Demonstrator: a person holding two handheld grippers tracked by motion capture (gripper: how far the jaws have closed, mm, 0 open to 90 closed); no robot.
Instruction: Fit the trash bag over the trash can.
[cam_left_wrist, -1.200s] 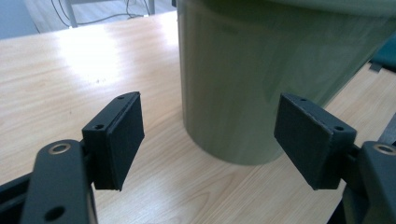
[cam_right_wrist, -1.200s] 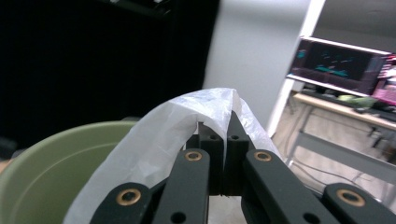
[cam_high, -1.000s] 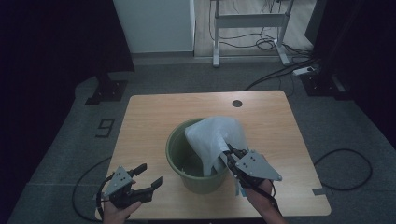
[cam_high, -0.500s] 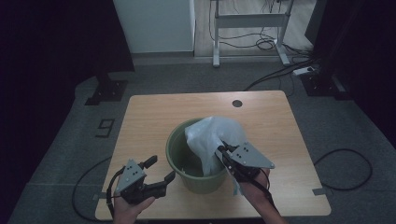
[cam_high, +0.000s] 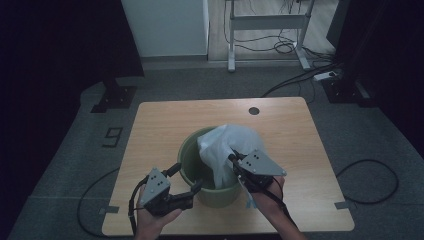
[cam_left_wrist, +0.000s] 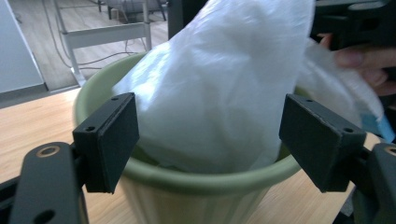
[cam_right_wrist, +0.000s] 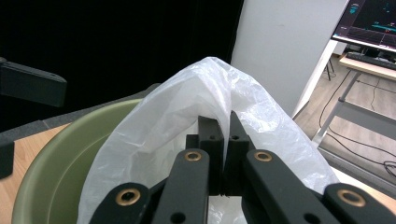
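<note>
The white plastic bag (cam_high: 223, 150) stands in the green bin (cam_high: 189, 159) at the centre of the high view. Its bulk rises out of the bin's right half and leans toward the upper right of the frame, so its long axis runs from the bin's floor up and away from me. The left half of the bin's mouth lies uncovered.

My right hand-held gripper (cam_high: 232, 159) sits at the bin's lower-right rim, jaws clenched on a fold of the bag; in the right gripper view (cam_right_wrist: 224, 154) the two jaws meet with film pinched between them and the rest of the bag draped over and around their tips.

My left hand-held gripper (cam_high: 186, 176) lies at the lower left of the bin, just short of its near wall, jaws spread wide and grasping nothing. In the left gripper view (cam_left_wrist: 208, 135) the two pads frame the bin's rim, with the bag beyond and above them, filling the upper centre of the frame.

I judge the coming move to turn on this: the bag's free side lies ahead of and above the left hand-held gripper, across the rim. That gripper is the nearer free one to take the loose edge and draw it over the bare left rim. The bench (cam_high: 160, 125) carries nothing else nearby.
</note>
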